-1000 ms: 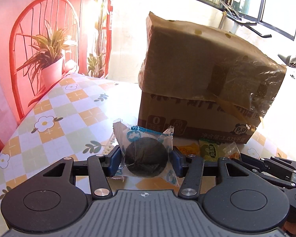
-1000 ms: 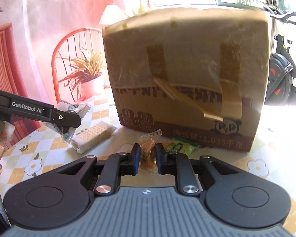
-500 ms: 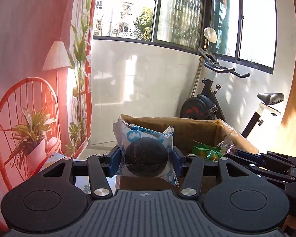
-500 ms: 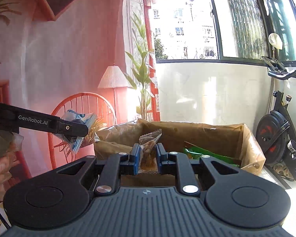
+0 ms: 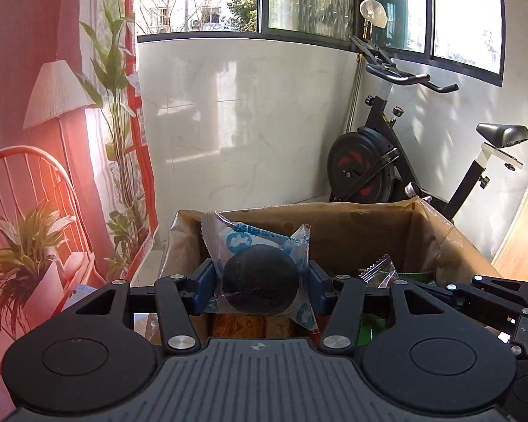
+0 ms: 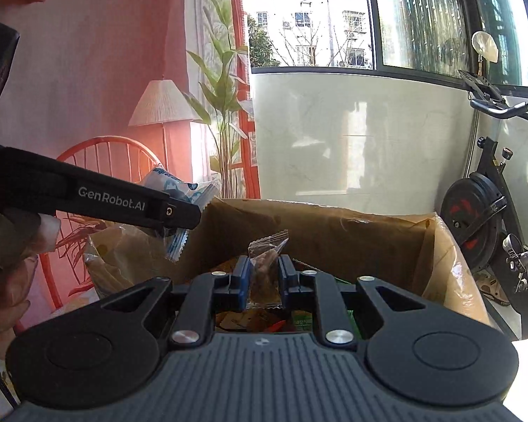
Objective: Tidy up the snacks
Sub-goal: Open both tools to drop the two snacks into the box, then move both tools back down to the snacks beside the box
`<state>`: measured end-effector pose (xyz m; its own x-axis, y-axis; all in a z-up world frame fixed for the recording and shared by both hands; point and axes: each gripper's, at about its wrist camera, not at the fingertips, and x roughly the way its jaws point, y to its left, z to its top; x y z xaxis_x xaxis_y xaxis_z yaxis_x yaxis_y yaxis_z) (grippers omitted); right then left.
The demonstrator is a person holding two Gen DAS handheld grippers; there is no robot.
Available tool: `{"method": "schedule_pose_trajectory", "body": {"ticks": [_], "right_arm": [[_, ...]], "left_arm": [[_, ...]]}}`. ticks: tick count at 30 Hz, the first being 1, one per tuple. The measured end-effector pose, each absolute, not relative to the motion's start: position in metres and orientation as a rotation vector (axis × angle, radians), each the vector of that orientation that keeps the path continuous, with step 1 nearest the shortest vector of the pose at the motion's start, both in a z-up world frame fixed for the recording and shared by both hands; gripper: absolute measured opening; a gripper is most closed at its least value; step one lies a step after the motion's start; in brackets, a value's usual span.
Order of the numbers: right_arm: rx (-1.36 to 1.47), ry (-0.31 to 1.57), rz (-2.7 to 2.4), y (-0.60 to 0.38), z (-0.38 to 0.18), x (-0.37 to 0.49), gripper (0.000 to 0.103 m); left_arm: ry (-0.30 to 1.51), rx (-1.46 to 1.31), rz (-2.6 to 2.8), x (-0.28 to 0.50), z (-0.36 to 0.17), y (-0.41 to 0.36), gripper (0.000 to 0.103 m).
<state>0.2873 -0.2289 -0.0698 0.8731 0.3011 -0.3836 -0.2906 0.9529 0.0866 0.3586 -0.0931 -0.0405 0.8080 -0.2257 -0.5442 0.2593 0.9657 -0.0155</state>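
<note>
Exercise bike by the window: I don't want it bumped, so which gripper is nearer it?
Right. The right gripper, shut on a brown snack, is over the cardboard box on the side toward the exercise bike; the left gripper, holding the cookie packet, is farther away.

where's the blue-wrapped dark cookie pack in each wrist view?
Left wrist: cookie pack low centre, clamped between the left gripper's jaws, above the open cardboard box.
Right wrist: the same pack at mid-left, poking out behind the left gripper's arm.
Shared landmark: exercise bike, right of the box in both views.
</note>
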Motion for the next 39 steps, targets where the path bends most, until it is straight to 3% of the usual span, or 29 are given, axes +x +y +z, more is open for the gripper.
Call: {"method": "schedule_pose_trajectory", "body": {"ticks": [5,17,28,39], "right_arm": [[0.031,0.433,0.317,-0.231,-0.069,0.291,0.021],[0.114,0.437,0.319,-0.236,-0.052,0.254,0.049],[0.218,0.413,0.322,-0.228,-0.052,0.191,0.054],[0.278,0.471,0.268,-0.212,-0.110,0.148,0.055]], "left_arm": [[0.585,0.078,-0.253,0.356,-0.041,-0.093,0.061],[0.585,0.100,-0.271,0.318,-0.022,-0.069,0.065],[0.597,0.096,-0.228,0.261,-0.009,0.028,0.066],[0.670,0.038,-0.166,0.246,-0.055,0.098,0.065]]}}
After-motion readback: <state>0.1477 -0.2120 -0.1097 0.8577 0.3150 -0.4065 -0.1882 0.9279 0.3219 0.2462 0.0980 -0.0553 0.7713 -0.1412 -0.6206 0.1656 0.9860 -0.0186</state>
